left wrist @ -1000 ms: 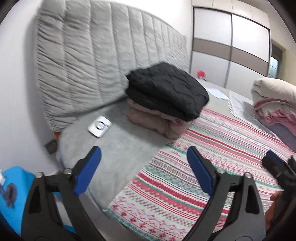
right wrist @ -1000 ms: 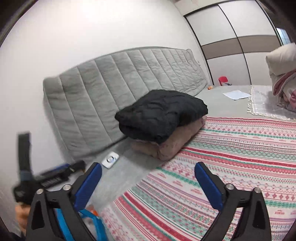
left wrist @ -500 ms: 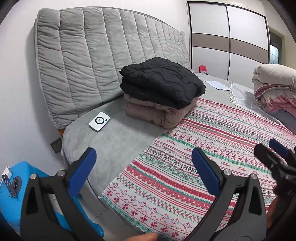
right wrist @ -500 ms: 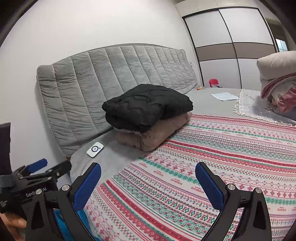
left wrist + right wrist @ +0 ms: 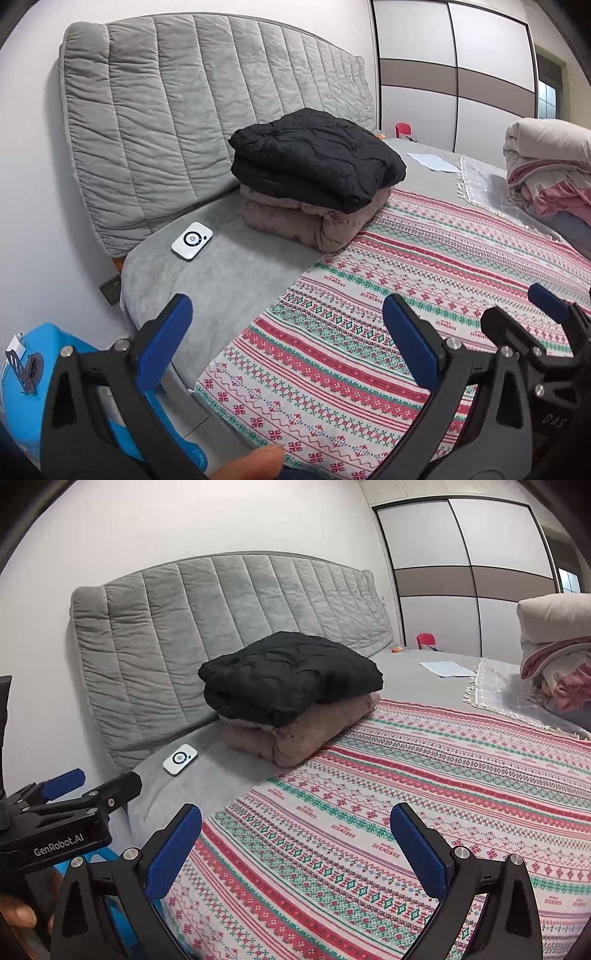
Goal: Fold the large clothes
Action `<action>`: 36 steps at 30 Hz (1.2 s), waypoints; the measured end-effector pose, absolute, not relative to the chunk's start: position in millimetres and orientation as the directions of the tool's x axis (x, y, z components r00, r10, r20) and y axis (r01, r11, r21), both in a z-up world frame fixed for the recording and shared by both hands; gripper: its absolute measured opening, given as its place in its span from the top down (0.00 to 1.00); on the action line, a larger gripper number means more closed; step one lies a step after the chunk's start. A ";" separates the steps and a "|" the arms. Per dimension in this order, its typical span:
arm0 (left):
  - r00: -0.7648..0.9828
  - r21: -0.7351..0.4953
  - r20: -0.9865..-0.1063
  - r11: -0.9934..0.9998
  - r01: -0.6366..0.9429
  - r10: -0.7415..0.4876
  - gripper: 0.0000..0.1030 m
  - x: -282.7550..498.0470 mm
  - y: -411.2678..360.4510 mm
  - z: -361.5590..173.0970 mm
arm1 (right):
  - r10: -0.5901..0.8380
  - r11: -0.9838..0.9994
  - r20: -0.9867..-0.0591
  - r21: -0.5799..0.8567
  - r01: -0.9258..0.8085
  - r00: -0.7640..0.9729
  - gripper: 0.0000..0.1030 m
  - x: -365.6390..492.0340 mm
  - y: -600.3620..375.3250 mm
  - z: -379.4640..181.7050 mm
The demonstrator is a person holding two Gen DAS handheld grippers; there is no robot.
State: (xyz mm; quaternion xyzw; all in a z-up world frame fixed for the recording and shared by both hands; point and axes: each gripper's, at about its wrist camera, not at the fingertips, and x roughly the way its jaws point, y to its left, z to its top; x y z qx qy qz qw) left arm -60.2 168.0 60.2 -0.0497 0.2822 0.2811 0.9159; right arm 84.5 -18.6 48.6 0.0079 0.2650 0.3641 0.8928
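Left hand-held gripper [image 5: 284, 328] and right hand-held gripper [image 5: 295, 834]: both spread wide, holding nothing, above the patterned blanket [image 5: 424, 280]. Folded black jacket [image 5: 317, 158] sits atop folded pink garment [image 5: 310, 221] near the grey headboard [image 5: 192, 99].

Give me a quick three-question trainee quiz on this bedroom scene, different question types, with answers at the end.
1. True or false: the left hand-held gripper is shut on cloth.
2. What lies directly under the black folded garment? A) white device B) brownish folded garment C) paper
3. Fill in: the white device rests on the ____ bed cover.

Key: 1 false, it is open and empty; 2 B, the brownish folded garment; 3 grey.
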 end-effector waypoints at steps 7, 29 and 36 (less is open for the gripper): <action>0.685 0.081 -0.531 0.835 -0.545 0.499 0.01 -60.7 165.9 59.2 | 0.645 0.744 -0.471 0.207 -0.635 0.602 0.00 87.7 -20.9 47.7; 0.694 0.083 -0.526 0.841 -0.534 0.492 0.01 -54.9 164.4 59.6 | 0.627 0.760 -0.481 0.204 -0.617 0.613 0.00 90.9 -19.0 46.7; 0.697 0.086 -0.520 0.842 -0.533 0.494 0.01 -54.8 162.9 60.2 | 0.626 0.761 -0.482 0.205 -0.616 0.613 0.00 91.4 -20.2 46.5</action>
